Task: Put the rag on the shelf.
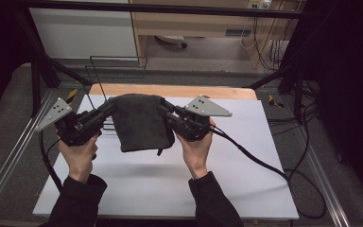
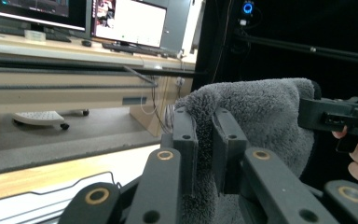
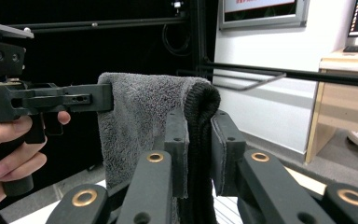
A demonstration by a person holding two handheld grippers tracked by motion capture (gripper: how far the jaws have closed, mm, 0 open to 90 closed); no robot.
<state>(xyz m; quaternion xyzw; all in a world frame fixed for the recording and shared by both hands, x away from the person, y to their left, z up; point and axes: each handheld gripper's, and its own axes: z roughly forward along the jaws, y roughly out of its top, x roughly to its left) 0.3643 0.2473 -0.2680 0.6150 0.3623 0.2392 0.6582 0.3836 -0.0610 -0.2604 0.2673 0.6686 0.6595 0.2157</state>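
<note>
Dark grey terry-cloth towel [image 1: 142, 123] hangs mid-frame, folded; left gripper [image 1: 108, 109] and right gripper [image 1: 164, 109] each pinch a top corner, probably to carry it to the black wire rack [image 1: 118, 64] at upper left.

Open white tabletop [image 1: 170, 184] in front of and beneath the hanging grey towel [image 1: 142, 123], with room on both outer sides of the left gripper [image 1: 109, 109] and right gripper [image 1: 164, 109]. Behind the towel, a thin wire rack [image 1: 116, 71] standing at the table's far edge, blocking a straight push forward. Black frame bars [image 1: 42, 66] slanting in at the far corners, and a cable [image 1: 260, 161] trailing across the right side of the table.
</note>
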